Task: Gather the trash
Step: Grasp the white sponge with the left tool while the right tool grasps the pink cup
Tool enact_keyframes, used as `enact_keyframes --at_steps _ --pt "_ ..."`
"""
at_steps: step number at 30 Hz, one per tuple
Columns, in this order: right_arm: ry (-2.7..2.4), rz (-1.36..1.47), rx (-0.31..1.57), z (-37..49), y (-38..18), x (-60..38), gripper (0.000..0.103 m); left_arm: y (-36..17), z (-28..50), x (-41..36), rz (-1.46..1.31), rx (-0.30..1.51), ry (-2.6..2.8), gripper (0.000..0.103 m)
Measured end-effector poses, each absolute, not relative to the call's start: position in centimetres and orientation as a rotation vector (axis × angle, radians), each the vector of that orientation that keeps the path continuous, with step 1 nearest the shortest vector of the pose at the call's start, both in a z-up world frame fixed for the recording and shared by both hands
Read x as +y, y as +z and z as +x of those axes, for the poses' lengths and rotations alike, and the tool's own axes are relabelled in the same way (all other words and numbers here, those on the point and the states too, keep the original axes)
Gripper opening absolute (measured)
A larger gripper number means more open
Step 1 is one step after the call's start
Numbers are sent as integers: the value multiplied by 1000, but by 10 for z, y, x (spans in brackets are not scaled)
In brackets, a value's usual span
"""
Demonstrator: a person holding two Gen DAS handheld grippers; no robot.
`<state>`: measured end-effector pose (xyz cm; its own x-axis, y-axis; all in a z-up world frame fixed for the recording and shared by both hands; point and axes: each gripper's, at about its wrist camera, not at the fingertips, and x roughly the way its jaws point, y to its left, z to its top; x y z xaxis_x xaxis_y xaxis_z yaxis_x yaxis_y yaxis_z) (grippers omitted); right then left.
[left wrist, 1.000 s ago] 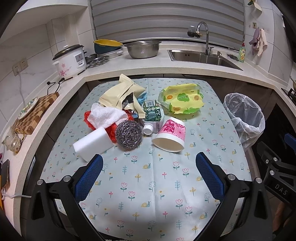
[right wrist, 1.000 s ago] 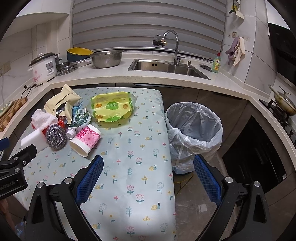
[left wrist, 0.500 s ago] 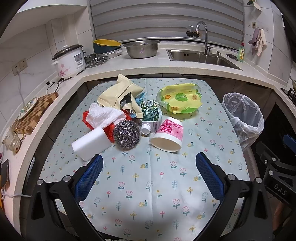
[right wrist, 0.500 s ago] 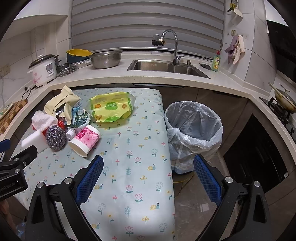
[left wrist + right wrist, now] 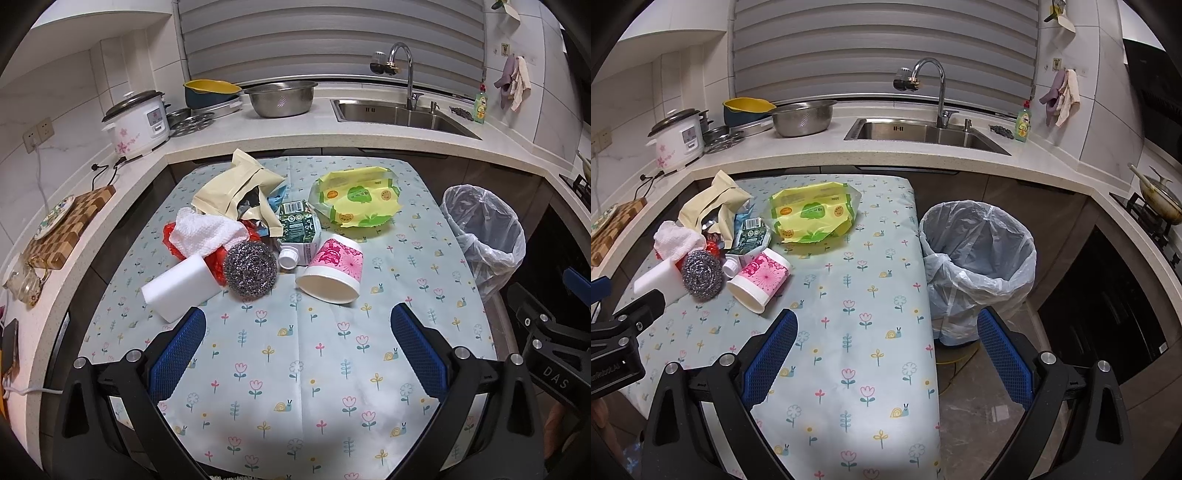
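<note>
Kitchen counters with a sink and a rice cooker surround a table covered by a flower-printed cloth. All trash is grouped at the far left part of the cloth: a pink paper cup lying on its side, a steel scourer, a white sponge block, a white cloth over red wrapping, a beige paper bag, a green carton with a white cap, and a yellow-green wipes pack. A lined bin stands on the floor just beside the table's right edge.

The left gripper is held above the near part of the cloth with its blue pads spread wide and nothing between them. The right gripper is likewise spread and empty, positioned over the table's right edge with the bin ahead of it.

No item is judged to have been collected yet — the first pick remains to be made. Several risks are to be noted:

- The cup can be expected to roll or crush if squeezed across its open rim.
- Adjacent items touch one another, so neighbours may be dragged off when one is lifted.
- The bin liner is loose — light items may be caught on its folded rim and dropped to the floor.
</note>
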<state>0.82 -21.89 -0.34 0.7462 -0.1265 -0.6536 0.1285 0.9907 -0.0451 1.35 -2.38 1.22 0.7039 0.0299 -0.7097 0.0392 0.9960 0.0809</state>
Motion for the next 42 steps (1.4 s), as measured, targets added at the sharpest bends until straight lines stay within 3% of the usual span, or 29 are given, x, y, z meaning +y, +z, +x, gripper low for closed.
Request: enact_keyframes --at_steps 21,31,42 --pt "-122 3 727 17 -5 -210 94 9 22 -11 74 806 10 96" --pt "-71 43 770 40 -33 -184 94 -14 41 49 49 818 52 96" --pt "4 35 823 85 -84 -120 94 -65 69 128 217 775 71 96"
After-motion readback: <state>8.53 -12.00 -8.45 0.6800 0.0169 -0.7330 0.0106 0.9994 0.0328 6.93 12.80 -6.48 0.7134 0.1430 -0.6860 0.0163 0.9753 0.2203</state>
